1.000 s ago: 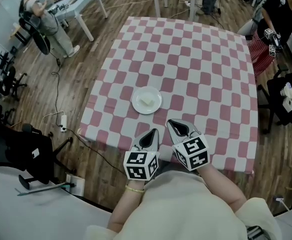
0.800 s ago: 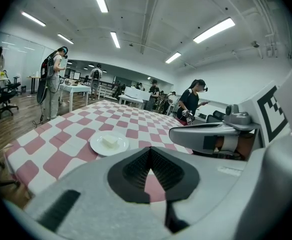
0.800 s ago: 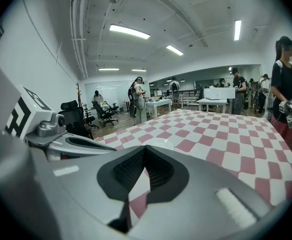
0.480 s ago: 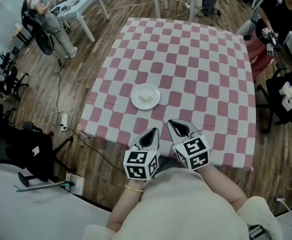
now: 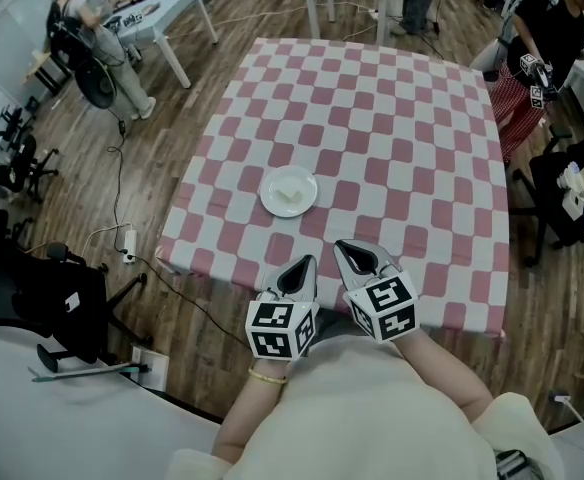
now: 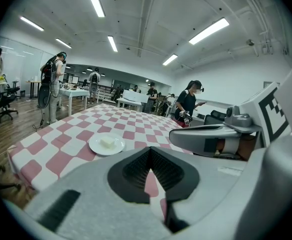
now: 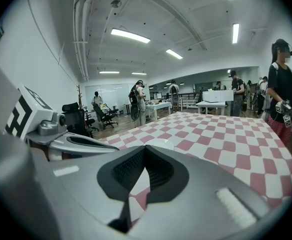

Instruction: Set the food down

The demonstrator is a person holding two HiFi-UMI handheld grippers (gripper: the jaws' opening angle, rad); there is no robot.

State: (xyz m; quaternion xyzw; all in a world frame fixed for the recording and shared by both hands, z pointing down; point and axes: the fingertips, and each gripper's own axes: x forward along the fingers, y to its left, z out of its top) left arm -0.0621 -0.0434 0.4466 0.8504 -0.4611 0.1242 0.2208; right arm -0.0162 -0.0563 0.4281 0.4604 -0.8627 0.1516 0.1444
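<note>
Cataloguing the set-down step, 5 entries and 1 handling note.

1. left gripper (image 6: 148, 150): jaws closed tip to tip with nothing between them. Only cloth shows through the slot behind the tips.
2. right gripper (image 7: 145, 149): jaws likewise pressed together and empty. It sits just beside the left gripper, on that gripper's right, and both are at the near edge of the table.
3. food (image 6: 107, 141): 1 small pale block lying on the plate. It is ahead of the left jaws and off to their left, well apart from both sets of tips.
4. plate (image 6: 93, 147): white, round and flat on the cloth. From the right jaws, its rim shows just over the closed tips, straight ahead.
5. checked tablecloth (image 5: 392, 138): pink and white, spread below and ahead of both jaws, with its near hem hanging under them.

Handling note: the food appears to be down already, so the step in hand is most likely parking the tools clear.
- To do this well, hold both jaws closed and out of reach of the plate.
- Keep the tips off the near hem, since a snag there could drag the cloth and the plate with it.
- If the block needs re-seating, open 1 pair of jaws before reaching and come in from the near side.
- The block looks soft, so pinch it lightly across 2 opposite faces.
- Let go only once it rests flat on the plate.
</note>
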